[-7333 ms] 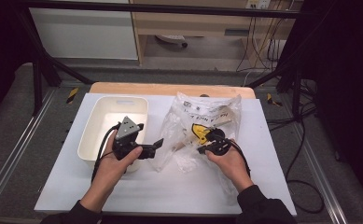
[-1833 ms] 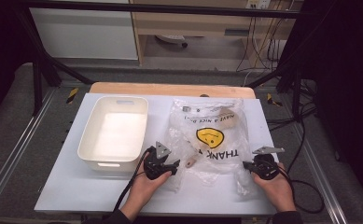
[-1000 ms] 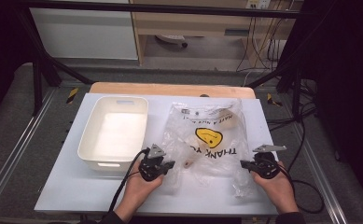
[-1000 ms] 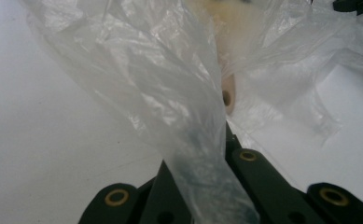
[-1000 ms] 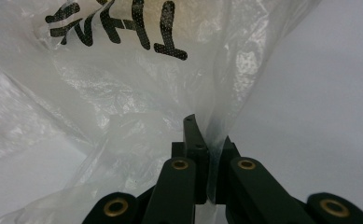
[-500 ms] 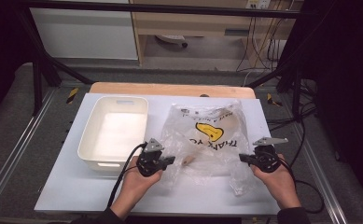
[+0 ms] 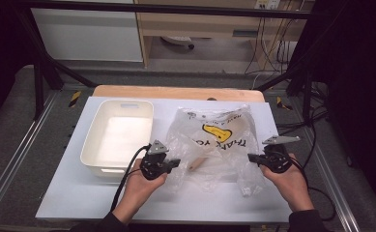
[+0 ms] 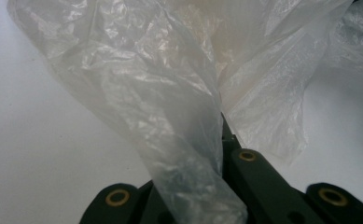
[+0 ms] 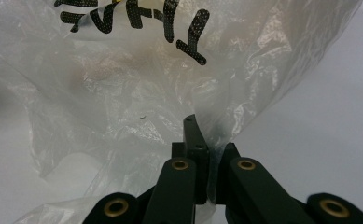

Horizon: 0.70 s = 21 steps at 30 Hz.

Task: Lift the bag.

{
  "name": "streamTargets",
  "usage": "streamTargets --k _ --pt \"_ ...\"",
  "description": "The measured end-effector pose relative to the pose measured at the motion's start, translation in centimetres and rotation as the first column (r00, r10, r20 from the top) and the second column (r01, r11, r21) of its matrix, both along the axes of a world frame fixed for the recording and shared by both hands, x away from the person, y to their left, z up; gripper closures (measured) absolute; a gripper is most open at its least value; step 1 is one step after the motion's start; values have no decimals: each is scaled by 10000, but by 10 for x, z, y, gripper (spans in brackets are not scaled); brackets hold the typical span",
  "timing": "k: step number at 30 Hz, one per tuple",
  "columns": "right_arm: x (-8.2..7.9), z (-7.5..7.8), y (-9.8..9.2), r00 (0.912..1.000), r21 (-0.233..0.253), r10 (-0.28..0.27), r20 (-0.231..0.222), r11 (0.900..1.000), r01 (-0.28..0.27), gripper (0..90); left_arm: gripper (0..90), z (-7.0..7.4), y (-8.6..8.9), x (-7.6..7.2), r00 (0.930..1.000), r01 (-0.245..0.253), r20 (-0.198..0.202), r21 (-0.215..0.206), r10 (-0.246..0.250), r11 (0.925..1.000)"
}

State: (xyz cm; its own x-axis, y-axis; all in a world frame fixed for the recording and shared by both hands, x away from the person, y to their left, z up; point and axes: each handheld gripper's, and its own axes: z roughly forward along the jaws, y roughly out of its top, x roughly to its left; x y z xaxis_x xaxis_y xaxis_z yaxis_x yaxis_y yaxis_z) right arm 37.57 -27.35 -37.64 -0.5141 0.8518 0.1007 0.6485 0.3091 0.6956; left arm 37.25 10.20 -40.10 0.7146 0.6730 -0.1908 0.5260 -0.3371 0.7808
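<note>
Since half a second ago: both grippers carried slightly farther up the table, bag drawn with them.

Bag (image 7: 218, 145): clear plastic, yellow face and black lettering, stretched across the white table (image 7: 79, 203) between the grippers, just right of the tub (image 7: 119, 137).

Left gripper (image 7: 175, 163): clenched on a twisted bag handle at the bag's left edge.

Right gripper (image 7: 251, 157): jaws pinched together on film at the bag's right edge.

Tub: white, rectangular, beside the left hand (image 7: 139, 181).
</note>
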Motion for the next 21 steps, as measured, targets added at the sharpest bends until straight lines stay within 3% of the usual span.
streamTargets --k 11,17,21 --pt "6 10 2 9999 -211 120 81 9997 -119 900 900 3 2 2 9999 60 -86 7 -60 10000" --pt "6 9 6 9998 -387 178 67 9991 -175 900 900 1 -1 2 9999 147 -87 117 -146 9998" --pt "5 -1 9 9996 -475 261 -127 9985 -267 900 900 -3 -2 1 9997 175 -148 121 -173 9998"
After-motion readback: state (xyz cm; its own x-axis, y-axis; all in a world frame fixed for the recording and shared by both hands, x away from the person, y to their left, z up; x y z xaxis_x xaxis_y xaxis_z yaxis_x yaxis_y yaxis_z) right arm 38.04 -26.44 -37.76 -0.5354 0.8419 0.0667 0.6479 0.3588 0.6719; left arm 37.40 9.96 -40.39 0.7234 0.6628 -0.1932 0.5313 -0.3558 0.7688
